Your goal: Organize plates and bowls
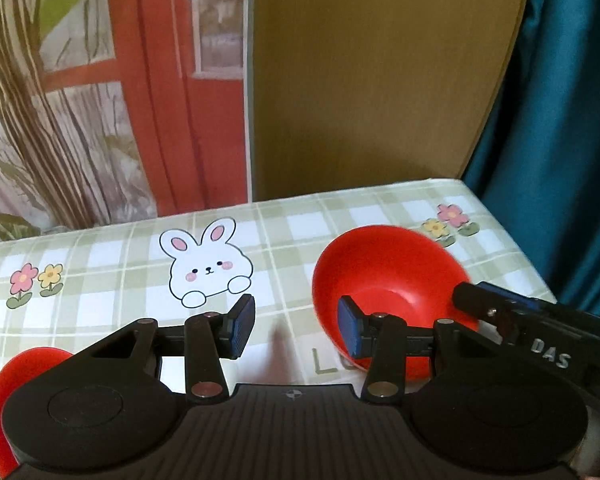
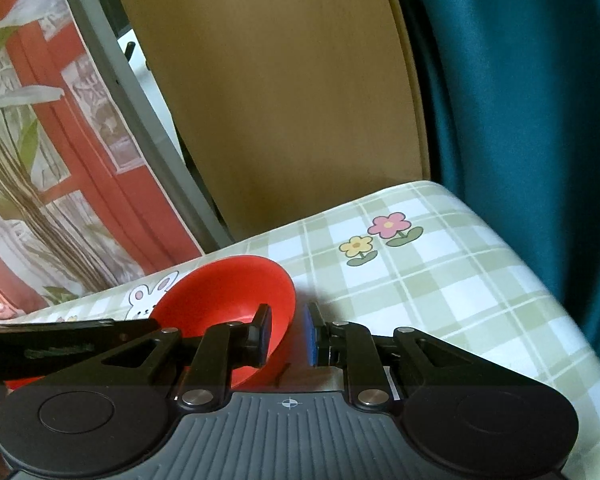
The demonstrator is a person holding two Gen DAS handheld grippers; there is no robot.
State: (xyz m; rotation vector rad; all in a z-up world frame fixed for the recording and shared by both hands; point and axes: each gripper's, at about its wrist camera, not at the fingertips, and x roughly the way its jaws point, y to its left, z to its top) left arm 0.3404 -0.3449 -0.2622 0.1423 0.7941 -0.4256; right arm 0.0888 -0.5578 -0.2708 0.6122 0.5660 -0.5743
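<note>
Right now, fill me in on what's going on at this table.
A person is sorting red dishes with a handheld gripper in each hand. The right gripper has the rim of a red bowl between its fingers, one inside and one outside; the bowl is tilted on the checked tablecloth. Whether it is clamped cannot be told. The left gripper is open and holds nothing, just left of that bowl. A second red dish shows at the lower left edge, mostly hidden.

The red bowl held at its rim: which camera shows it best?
Left wrist view: the red bowl shows its whole opening, tilted, the right gripper at its rim. Right wrist view shows it partly hidden behind that gripper's finger.
</note>
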